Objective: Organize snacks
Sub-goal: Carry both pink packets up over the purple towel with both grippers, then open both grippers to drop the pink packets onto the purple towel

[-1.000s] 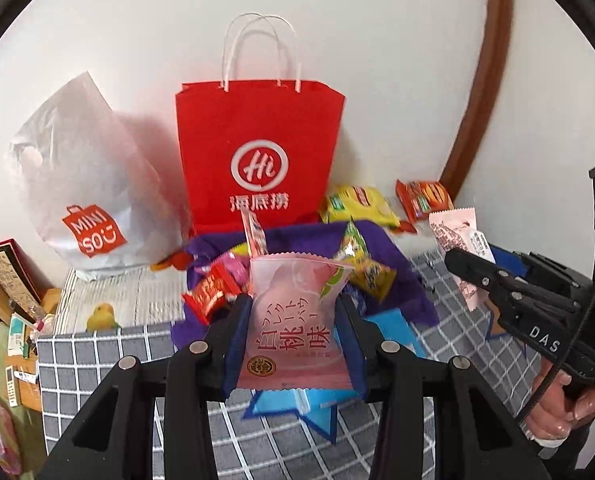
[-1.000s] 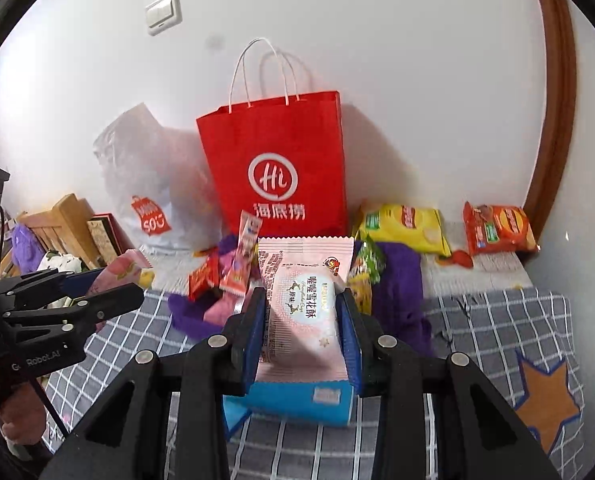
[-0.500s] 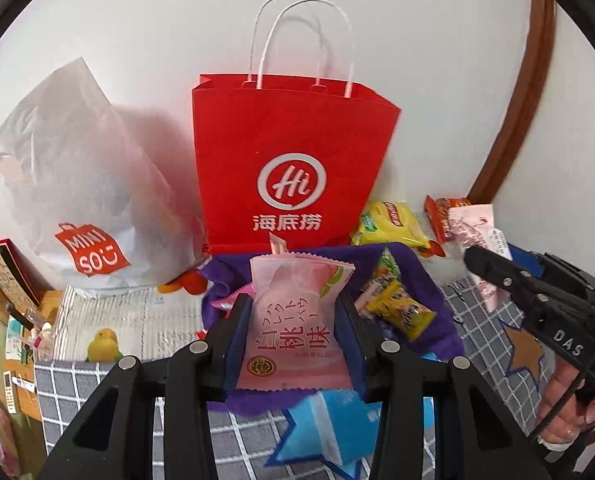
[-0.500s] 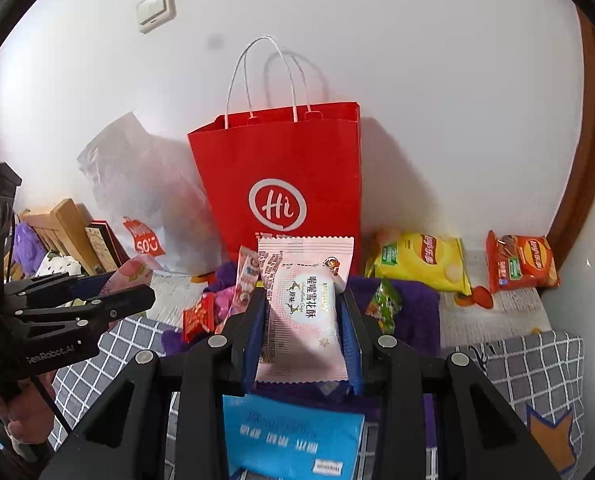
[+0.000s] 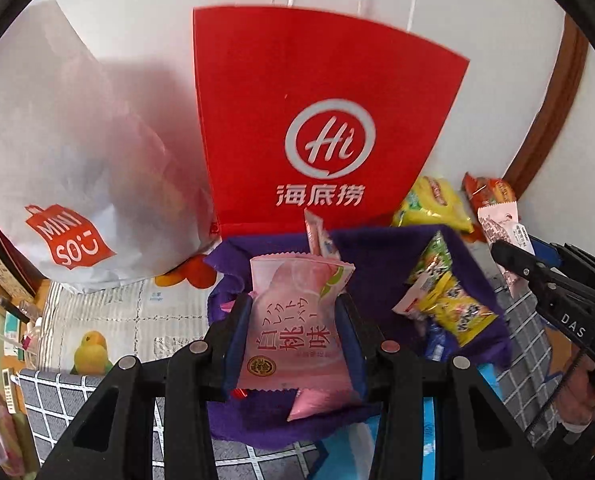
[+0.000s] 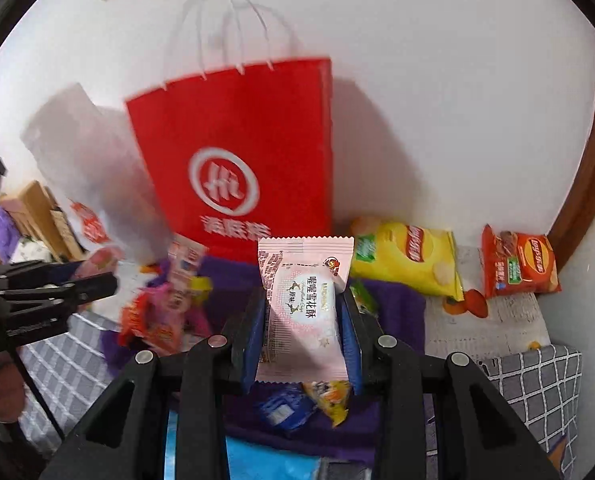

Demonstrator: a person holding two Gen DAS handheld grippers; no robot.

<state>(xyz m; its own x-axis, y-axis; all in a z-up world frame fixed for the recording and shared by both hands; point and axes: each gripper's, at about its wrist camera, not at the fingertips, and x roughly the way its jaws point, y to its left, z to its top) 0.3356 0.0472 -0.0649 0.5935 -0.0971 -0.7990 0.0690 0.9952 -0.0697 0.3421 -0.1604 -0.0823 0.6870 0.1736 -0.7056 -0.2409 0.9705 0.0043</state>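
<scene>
My left gripper [image 5: 293, 320] is shut on a pink peach-flavour snack packet [image 5: 295, 328], held above the purple cloth tray [image 5: 381, 264] of loose snacks. My right gripper [image 6: 303, 312] is shut on a pale pink snowflake-crisp packet [image 6: 303, 304], also over the purple tray [image 6: 393, 308]. The red Hi paper bag [image 5: 317, 120] stands upright just behind the tray, and it also shows in the right wrist view [image 6: 237, 160]. The right gripper shows at the right edge of the left wrist view [image 5: 509, 256], the left gripper at the left edge of the right wrist view [image 6: 101, 280].
A white Miniso plastic bag [image 5: 69, 160] leans left of the red bag. A yellow chip bag [image 6: 409, 256] and an orange chip bag [image 6: 517, 264] lie by the wall on the right. A blue packet [image 6: 257, 460] lies on the grey checked cloth [image 6: 537, 392].
Both grippers have moved forward towards the red bag, each still holding its packet. The bag and purple tray now look much larger and closer.
</scene>
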